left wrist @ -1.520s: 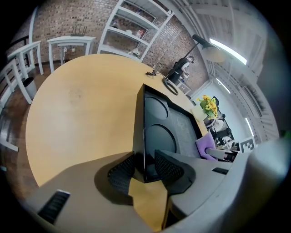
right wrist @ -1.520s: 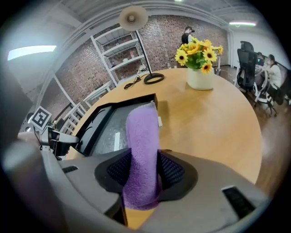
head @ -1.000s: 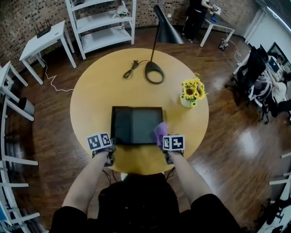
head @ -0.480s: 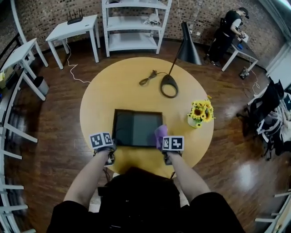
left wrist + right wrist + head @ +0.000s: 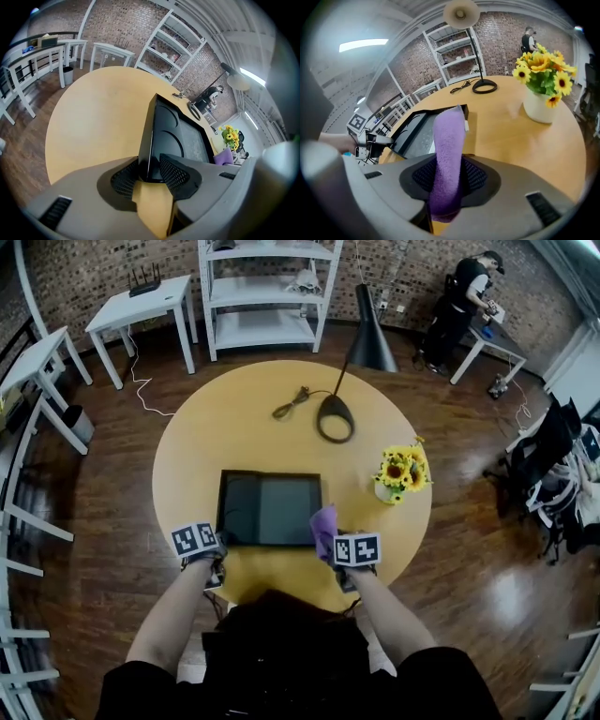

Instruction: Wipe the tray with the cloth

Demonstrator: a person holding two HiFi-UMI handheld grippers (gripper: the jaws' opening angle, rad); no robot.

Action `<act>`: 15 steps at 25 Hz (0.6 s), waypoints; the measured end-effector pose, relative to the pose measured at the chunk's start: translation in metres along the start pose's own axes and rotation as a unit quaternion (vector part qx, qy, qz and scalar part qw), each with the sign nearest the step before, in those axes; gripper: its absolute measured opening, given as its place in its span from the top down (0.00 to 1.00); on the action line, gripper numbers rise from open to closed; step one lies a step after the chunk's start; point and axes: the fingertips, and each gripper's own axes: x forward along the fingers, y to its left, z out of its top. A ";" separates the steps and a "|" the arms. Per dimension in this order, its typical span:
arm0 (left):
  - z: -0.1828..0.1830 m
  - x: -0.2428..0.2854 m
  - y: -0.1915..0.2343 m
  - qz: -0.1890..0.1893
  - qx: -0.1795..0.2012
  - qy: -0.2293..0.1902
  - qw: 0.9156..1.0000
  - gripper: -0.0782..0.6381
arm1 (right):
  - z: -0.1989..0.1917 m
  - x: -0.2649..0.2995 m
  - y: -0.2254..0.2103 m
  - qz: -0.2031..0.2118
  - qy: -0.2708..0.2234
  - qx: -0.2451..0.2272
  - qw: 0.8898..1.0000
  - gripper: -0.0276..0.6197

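Note:
A black tray [image 5: 269,509] lies on the round wooden table [image 5: 197,437]. My left gripper [image 5: 219,546] is at the tray's near left corner. In the left gripper view the tray's rim [image 5: 149,140] stands between the mesh pads of the left gripper [image 5: 149,172], and the jaws are opening slightly. My right gripper [image 5: 330,542] is at the near right corner, jaws closing on a purple cloth [image 5: 324,523]. The cloth [image 5: 447,150] sticks up from between the right gripper [image 5: 449,180] pads, with the tray [image 5: 417,129] just beyond it.
A black lamp [image 5: 336,418] with its cable [image 5: 293,401] stands at the table's far side. A vase of sunflowers [image 5: 398,472] sits to the right of the tray. White shelves [image 5: 267,287] and a person [image 5: 459,292] are far behind. The table's edge runs just below both grippers.
The head view has swung, so table and tray sit a little more to the left in the picture. Both grippers stay at the tray's near corners, the cloth still in the right one.

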 end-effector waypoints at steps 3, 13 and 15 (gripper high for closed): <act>0.000 -0.001 -0.001 -0.001 0.010 -0.004 1.000 0.69 | -0.015 -0.001 0.001 0.002 0.006 -0.016 1.000 0.76; -0.004 0.000 -0.001 -0.014 0.008 -0.001 1.000 0.69 | -0.023 -0.014 -0.027 -0.057 0.015 -0.061 0.996 0.76; -0.004 -0.002 -0.003 -0.013 0.019 0.001 1.000 0.70 | -0.003 -0.020 -0.020 -0.059 -0.010 -0.070 0.996 0.76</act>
